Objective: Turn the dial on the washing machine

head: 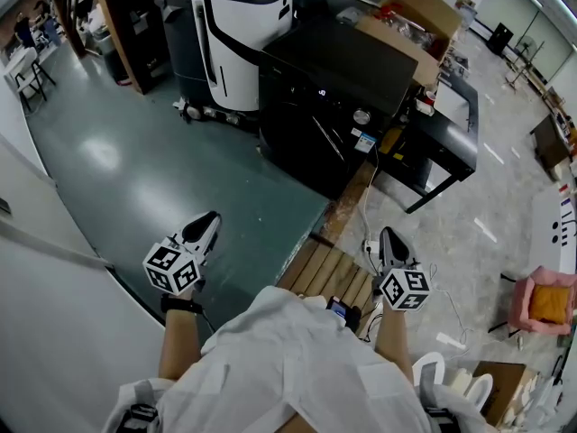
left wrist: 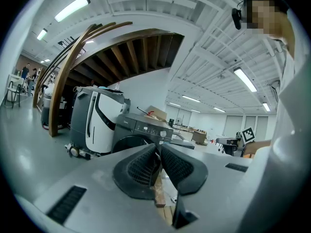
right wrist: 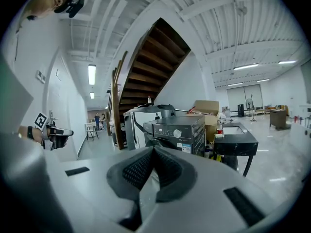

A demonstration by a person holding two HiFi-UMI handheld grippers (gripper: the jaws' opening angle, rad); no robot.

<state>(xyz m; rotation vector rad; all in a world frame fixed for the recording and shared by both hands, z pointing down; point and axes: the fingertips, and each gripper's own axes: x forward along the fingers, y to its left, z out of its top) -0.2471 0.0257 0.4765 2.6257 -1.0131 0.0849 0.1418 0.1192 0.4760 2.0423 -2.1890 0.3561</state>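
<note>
Well short of the black washing machine (head: 334,79), the left tool (head: 204,227) and right tool (head: 390,240) hang with jaws together on nothing, and its front-panel dial (head: 361,116) stands untouched, so approach and turn are both judged outstanding.

Open floor (head: 135,170) fronts the washing machine (head: 325,88) (black table (head: 455,129) flanks it).

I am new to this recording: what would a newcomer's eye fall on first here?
The black washing machine stands at the head view's upper centre, its silver dial on the front panel. The left gripper and right gripper are low in the picture, both shut and empty, well apart from it.
</note>
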